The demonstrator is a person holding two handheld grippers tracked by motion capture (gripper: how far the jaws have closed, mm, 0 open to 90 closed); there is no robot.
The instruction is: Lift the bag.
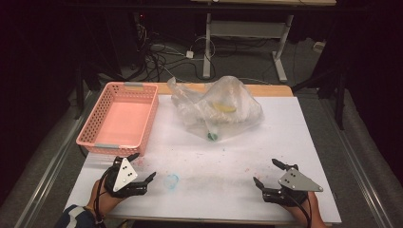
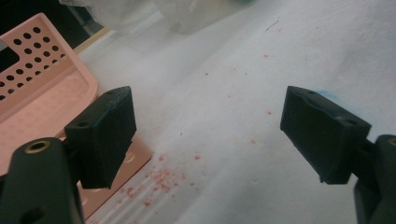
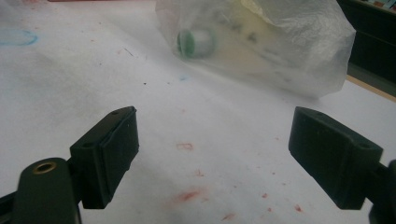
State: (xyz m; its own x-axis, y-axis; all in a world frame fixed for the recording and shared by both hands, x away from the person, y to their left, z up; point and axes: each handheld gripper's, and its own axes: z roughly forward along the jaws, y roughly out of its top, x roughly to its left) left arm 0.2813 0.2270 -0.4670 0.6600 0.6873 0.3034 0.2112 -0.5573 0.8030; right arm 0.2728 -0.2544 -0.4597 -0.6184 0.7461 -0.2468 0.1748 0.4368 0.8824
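Lower left of the high view: left hand-held gripper [image 1: 141,167], jaws spread wide with nothing between them, hovering low over the white surface [image 1: 266,142], a grey three-cornered plate on top.
Lower right of the high view: right hand-held gripper [image 1: 266,173], jaws likewise parted and empty, pointing up and left across the sheet.
Hands: a striped sleeve [image 1: 75,216] shows at the bottom left edge behind the left tool.
Between the two tools: a faint blue ring mark [image 1: 171,180] drawn on the sheet, nearer the left one.
Stains: red specks [image 2: 156,179] scattered on the paper in the left gripper view, and reddish smears [image 3: 187,196] in the right gripper view.
Left gripper view, left side: corner of the pink basket [image 2: 42,98] just beside the near jaw; touching or not, I cannot tell.
Middle left of the high view: the same pink basket [image 1: 152,111], perforated walls, nothing inside, overhanging the left edge of the sheet.
Upper centre of the high view: crumpled clear plastic bag [image 1: 237,118] lying on the sheet, well apart from both tools.
Inside the bag: a yellow item [image 1: 224,108] and a green-capped item [image 1: 212,137] near its front edge, blurred in the right gripper view.
Beyond the far edge: cables [image 1: 159,59] on the floor.
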